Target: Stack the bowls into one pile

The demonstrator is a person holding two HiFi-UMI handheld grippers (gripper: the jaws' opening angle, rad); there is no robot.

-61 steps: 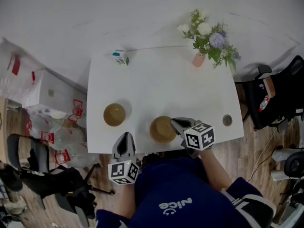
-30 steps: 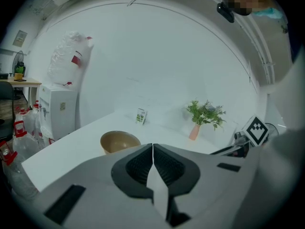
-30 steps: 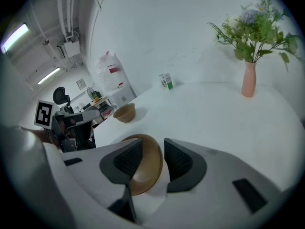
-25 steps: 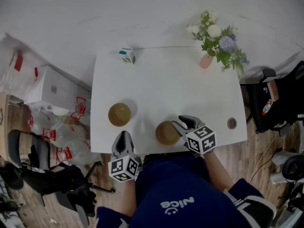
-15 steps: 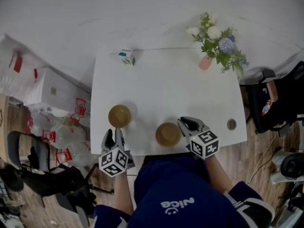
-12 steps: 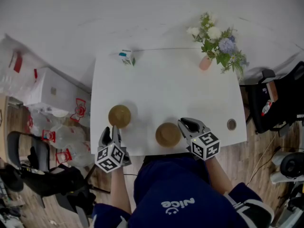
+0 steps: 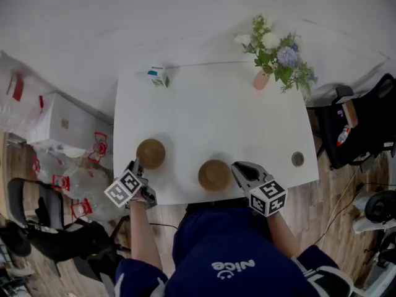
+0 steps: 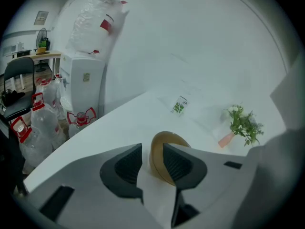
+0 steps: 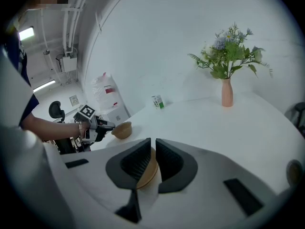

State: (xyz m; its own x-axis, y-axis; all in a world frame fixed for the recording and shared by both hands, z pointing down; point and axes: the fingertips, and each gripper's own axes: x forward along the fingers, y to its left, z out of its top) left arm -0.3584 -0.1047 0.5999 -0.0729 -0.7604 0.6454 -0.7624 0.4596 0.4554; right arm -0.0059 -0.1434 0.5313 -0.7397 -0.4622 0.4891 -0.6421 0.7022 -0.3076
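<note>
Head view: your dark blue top [image 7: 204, 252] carries white lettering "nice", which reads upside down. The small carton [image 7: 158, 76] at the far edge of the table [image 7: 210, 110] has green and blue print, too small to read. Marker cubes [image 7: 127, 189] in your hands show black-and-white square code patterns.

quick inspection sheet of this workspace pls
surface: white table, no spills seen
job's things: left bowl and right bowl, both brown, apart, not stacked
clutter: small carton, flower vase, small round disc
grippers: left gripper just opened, left bowl's rim in its gap; right gripper just closed on right bowl's rim
cables: thin cable on floor
surroundings: black chair, plastic jugs, wood floor
</note>
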